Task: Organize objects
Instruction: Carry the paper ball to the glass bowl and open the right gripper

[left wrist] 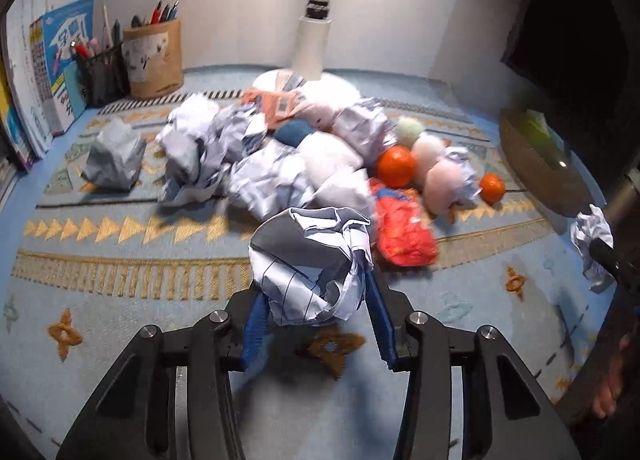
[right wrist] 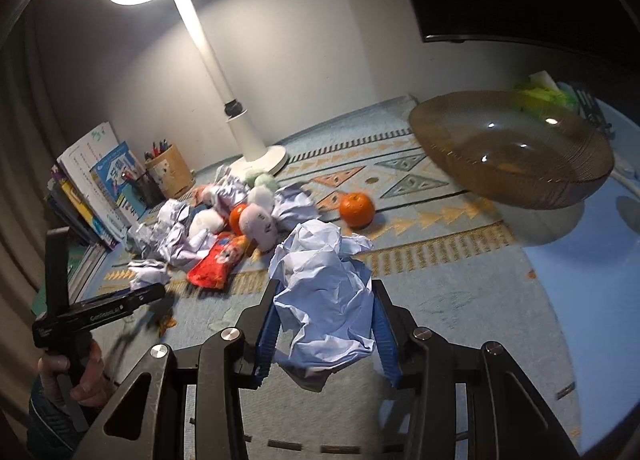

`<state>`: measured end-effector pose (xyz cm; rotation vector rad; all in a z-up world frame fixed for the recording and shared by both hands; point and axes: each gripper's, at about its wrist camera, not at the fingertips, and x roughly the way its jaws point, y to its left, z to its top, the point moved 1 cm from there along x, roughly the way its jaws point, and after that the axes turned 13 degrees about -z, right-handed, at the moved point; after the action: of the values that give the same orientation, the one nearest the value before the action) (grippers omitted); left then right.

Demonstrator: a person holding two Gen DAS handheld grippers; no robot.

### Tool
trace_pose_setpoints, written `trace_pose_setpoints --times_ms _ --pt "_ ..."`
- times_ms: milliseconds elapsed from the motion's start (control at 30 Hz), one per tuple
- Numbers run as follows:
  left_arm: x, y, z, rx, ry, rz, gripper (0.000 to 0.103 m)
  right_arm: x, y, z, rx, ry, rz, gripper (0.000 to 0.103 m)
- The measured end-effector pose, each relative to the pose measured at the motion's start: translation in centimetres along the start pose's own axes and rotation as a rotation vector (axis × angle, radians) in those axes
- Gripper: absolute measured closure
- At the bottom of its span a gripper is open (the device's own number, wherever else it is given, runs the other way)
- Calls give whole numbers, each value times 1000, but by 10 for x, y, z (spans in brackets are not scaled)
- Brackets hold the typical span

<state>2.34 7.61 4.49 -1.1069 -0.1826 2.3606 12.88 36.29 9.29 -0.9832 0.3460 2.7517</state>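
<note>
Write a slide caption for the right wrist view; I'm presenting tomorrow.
Right gripper clamps a crumpled paper ball above the patterned mat, brown bowl ahead.

text: white letters "GenRobot.AI" | on: black tool point(right wrist: 100, 310) held by a hand point(right wrist: 66, 374) | also: big blue signs on a book cover point(left wrist: 66, 60), too blurred to read

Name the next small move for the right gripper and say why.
Probably carry its crumpled paper ball clear of the pile: the right gripper is shut on it, and the brown bowl ahead seems suited to the oranges instead.
</note>
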Motion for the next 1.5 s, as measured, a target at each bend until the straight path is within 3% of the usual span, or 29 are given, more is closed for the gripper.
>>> trace_pose_setpoints --times_ms 133,267,467,567,600,633,667,767,900,967,1000,1033,1133,1267,1367,1500 --pt "-5 -77 45 139 -68 -89 61 -16 -44 49 94 -77 -107 61" --pt "33 -155 97 224 -47 -221 61 8 -80 86 178 -33 -276 61" --pt "111 -238 134 340 -5 -331 59 47 -115 111 215 19 -312 61" --pt "141 -258 142 369 -9 -355 49 58 -125 120 213 22 -319 59" --pt "151 -261 144 370 -1 -350 35 61 -127 122 213 27 -322 51" --pt "156 -261 144 363 6 -337 27 63 -131 123 217 28 -334 37" --pt "160 -257 144 351 4 -338 23 64 -134 123 224 21 -352 35" --pt "156 -237 139 309 20 -359 23 63 -139 123 198 1 -347 35" --pt "124 -206 127 314 -4 -310 23 60 -130 129 150 -52 -358 33" --pt "97 -183 117 303 -31 -284 23 64 -120 135 100 -88 -370 17" --pt "87 -173 111 297 -42 -272 23 66 -115 137 84 -122 -389 2" --pt "73 -159 104 291 -53 -261 23 69 -110 139 61 -161 -410 0" --pt "34 -120 83 267 -74 -221 23 91 -92 146 -44 -216 -494 0" --pt "-3 -76 53 227 -76 -152 23 131 -76 153 -150 -146 -649 0" --pt "-21 -47 35 199 -68 -126 23 145 -75 151 -156 -70 -647 1" --pt "-25 -25 21 157 -61 -111 23 128 -84 138 -96 7 -671 3"
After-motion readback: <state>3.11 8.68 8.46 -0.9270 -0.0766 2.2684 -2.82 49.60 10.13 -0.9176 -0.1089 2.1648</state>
